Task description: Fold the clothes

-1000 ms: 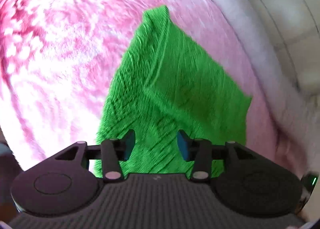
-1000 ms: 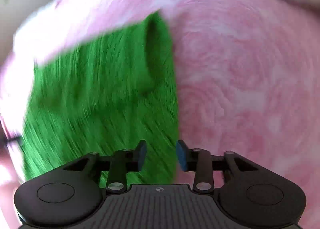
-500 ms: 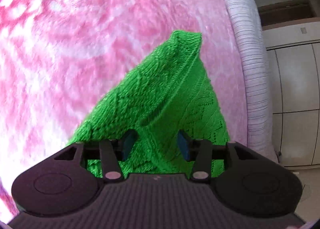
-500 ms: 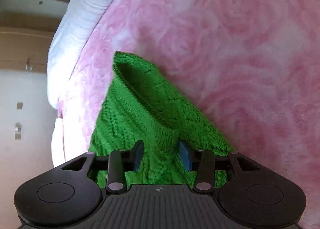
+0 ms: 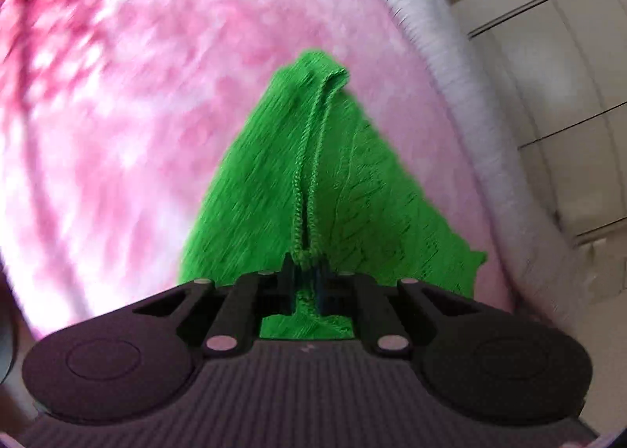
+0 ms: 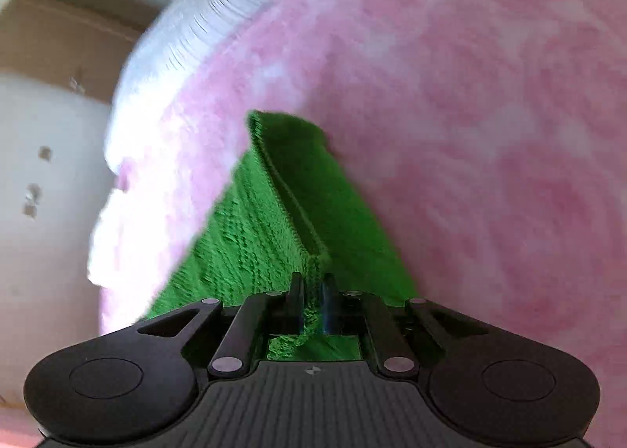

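The green knitted garment (image 5: 274,189) lies on a pink fleece blanket (image 5: 117,115) spread over a bed, close to the blanket's white ribbed border (image 5: 443,68). Both tools have just been closing, and each now has knit between its fingers. The left gripper (image 5: 305,271) is clamped on a bunched ridge of the edge, which runs away from it as a tight double seam. The right gripper (image 6: 313,293) is pinched on a thin fold of the ribbed hem (image 6: 282,189), with loose knit sagging below the fingers.

The grips themselves look like the main risk. Each one holds only a narrow bite of stretchy, open knit — if the hands lift fast or pull apart, the fabric could slide out of the fingers, or stretch and go out of shape instead of travelling as a sheet. It is hard to tell how many layers each pinch has caught; a single layer on one side and a double on the other would make the fold come out skewed.

The fleece is another worry — its pile may drag on the knit, so the part left lying could bunch up or pull the blanket with it. The garment also sits near the bed's edge, so a careless swing toward that side could carry it off.
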`<state>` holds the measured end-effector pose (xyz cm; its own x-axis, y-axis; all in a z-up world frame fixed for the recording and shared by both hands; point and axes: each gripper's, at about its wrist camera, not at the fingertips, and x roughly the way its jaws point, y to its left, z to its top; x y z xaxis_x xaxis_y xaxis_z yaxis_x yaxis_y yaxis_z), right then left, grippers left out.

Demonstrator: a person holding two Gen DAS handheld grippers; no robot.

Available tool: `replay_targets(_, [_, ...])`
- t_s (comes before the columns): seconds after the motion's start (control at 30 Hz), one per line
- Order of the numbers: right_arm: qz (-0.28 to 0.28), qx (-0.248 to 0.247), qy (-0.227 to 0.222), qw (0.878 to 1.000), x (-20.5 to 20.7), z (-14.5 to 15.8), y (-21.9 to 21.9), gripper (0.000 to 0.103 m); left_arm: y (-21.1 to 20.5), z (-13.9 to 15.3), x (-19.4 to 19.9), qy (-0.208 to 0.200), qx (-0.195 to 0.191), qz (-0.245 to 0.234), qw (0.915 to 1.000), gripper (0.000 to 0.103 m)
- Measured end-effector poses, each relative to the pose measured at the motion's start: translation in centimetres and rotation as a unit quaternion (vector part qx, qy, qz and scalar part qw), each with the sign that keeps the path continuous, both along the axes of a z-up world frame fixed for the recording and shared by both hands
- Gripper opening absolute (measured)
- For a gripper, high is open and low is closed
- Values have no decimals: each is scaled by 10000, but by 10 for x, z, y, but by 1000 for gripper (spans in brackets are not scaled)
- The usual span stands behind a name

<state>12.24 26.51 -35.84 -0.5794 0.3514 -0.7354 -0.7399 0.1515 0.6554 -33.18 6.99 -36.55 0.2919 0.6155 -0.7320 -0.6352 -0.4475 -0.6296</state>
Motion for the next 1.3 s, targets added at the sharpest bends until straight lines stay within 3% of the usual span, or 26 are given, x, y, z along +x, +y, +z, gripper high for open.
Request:
replay_targets(0.07, [56, -127, -90, 9999, 4, -3, -10, 6, -15, 0, 5, 31, -23, 50, 10000, 6])
replay_targets(0.2, [83, 133, 125, 9998, 14, 7, -33, 6, -32, 9, 15, 234, 147, -12, 9996, 6])
replay_targets(0.5, [215, 87, 2, 9997, 24, 14, -56, 6, -55, 11, 22, 433, 65, -106, 9990, 6])
replay_targets(0.93, [667, 180, -757, 9947, 9, -2, -64, 7, -46, -3, 30, 933, -174, -321, 9950, 9])
replay_targets(1.1, [1216, 441, -1544, 9795, -7, 21, -65, 15, -47, 20, 37, 1408, -389, -415, 9884, 13])
replay_targets(1.23, [1552, 1194, -2494, 9484, -28, 47, -74, 17, -48, 41, 47, 2082, -281, -584, 9759, 11])
replay_targets(1.3, [1746, 1560, -2549, 9382, -37, 53, -80, 17, -45, 46, 52, 2278, -93, -737, 9709, 11])
